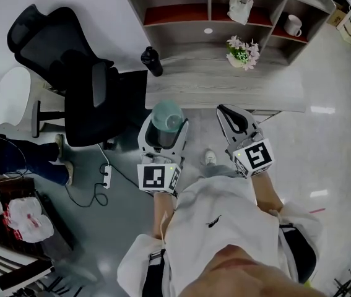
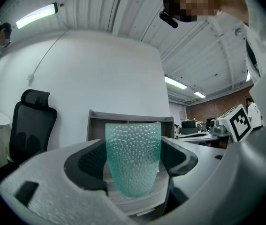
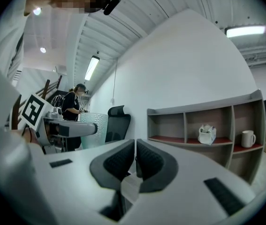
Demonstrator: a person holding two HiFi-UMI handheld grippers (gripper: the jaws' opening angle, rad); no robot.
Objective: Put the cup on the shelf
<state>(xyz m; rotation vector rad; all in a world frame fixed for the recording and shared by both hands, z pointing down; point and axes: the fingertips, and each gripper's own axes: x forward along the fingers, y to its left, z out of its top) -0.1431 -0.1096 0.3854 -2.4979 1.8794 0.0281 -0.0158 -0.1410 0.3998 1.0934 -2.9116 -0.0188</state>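
Observation:
A teal dimpled cup (image 1: 166,117) stands upright between the jaws of my left gripper (image 1: 164,125), which is shut on it. The left gripper view shows the cup (image 2: 133,157) pinched by both pads, with the grey shelf (image 2: 128,120) behind it. The shelf (image 1: 225,23) lies ahead in the head view, past a grey table top (image 1: 225,88). My right gripper (image 1: 234,120) hovers beside the left one, jaws shut with nothing between them (image 3: 135,161). In the right gripper view the cup (image 3: 94,129) appears at the left.
The shelf holds a white mug (image 1: 293,25) and a white bag (image 1: 241,7). A flower pot (image 1: 243,52) and a black bottle (image 1: 151,61) stand on the table. A black office chair (image 1: 70,73) is at the left. A person (image 3: 74,109) stands far off.

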